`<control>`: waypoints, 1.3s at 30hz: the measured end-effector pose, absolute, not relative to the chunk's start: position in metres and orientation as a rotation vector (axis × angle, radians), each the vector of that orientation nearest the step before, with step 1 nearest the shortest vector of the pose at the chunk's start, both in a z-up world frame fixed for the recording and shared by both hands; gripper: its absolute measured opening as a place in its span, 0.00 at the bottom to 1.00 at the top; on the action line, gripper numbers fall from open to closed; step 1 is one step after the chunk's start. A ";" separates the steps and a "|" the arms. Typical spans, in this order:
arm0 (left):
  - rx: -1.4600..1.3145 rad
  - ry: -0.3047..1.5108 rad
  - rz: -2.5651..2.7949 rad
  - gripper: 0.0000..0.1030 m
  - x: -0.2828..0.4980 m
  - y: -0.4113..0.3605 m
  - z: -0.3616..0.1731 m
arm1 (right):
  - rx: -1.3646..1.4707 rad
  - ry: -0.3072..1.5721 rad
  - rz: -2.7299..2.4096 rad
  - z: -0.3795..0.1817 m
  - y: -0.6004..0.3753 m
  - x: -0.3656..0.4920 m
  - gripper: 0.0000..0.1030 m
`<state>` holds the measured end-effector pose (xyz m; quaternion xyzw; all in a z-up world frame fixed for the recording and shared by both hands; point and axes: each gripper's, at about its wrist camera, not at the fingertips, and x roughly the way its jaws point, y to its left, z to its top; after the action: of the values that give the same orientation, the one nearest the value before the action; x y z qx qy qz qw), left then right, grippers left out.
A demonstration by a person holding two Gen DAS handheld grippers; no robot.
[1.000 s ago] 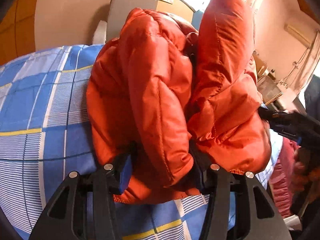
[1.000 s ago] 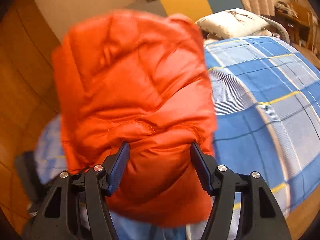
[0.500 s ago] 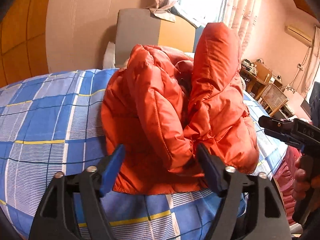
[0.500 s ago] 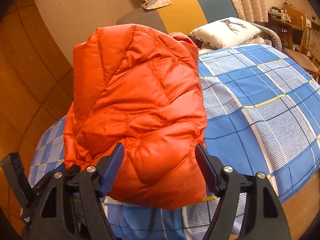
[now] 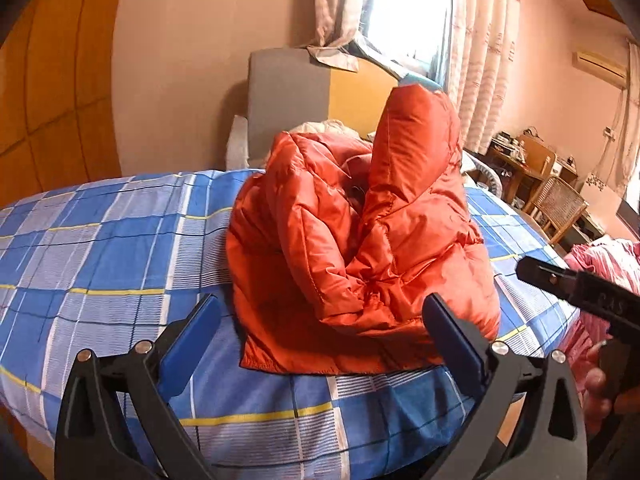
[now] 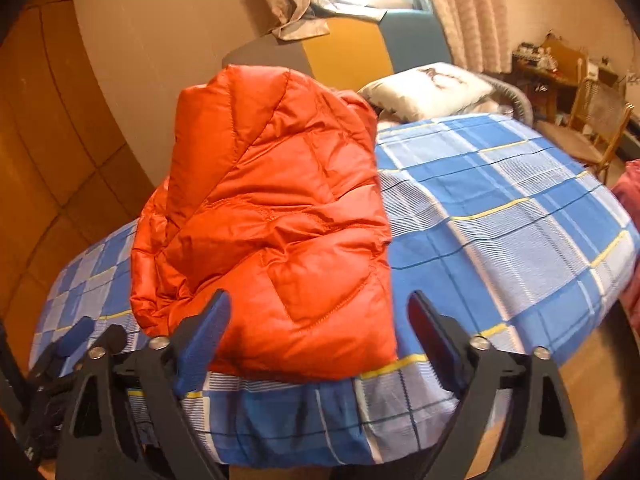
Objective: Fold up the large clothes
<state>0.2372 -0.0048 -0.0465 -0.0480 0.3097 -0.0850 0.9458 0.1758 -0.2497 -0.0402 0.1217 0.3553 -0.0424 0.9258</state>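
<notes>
An orange puffer jacket [image 5: 360, 240] lies bunched in a puffy heap near the front edge of a bed with a blue checked sheet [image 5: 100, 248]. Its hood sticks up on the right. In the right wrist view the same jacket [image 6: 272, 232] fills the middle left. My left gripper [image 5: 320, 316] hangs just in front of the jacket's hem, its jaws still opening and clear of the fabric. My right gripper [image 6: 320, 312] is opening too; the jacket's lower edge shows between its jaws but the pads stand off it. The right gripper [image 5: 576, 288] also shows at the left view's right edge.
A grey and yellow headboard [image 5: 304, 96] and curtained window stand behind the bed. A white pillow [image 6: 432, 88] lies at the bed's head. A wooden chair [image 6: 592, 120] and cluttered desk sit at the right. Pink fabric [image 5: 608, 264] lies beyond the bed's right edge.
Both grippers let go of the jacket, opened wide and drew back and upward. The jacket now rests on the bed by itself and looks smaller in both views.
</notes>
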 end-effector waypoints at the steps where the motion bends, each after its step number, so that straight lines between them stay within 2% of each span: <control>1: -0.096 0.626 -0.166 0.98 0.233 -0.005 -0.045 | 0.240 0.725 -0.098 -0.038 -0.249 0.172 0.90; 7: -0.080 0.609 -0.114 0.98 0.216 -0.006 -0.044 | 0.155 0.695 -0.183 -0.028 -0.237 0.149 0.94; 21: -0.071 0.570 -0.059 0.98 0.197 0.006 -0.040 | 0.023 0.658 -0.146 -0.020 -0.194 0.140 0.94; 30: -0.083 0.625 -0.145 0.98 0.235 0.001 -0.054 | 0.260 0.676 -0.248 0.009 -0.281 0.191 0.94; 39: -0.046 0.688 -0.347 0.98 0.291 -0.019 -0.076 | 0.307 0.627 -0.262 0.030 -0.304 0.231 0.94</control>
<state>0.2906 -0.0187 -0.0757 -0.0224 0.3355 -0.1694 0.9264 0.2308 -0.3037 0.0296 0.1499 0.3061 -0.1278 0.9314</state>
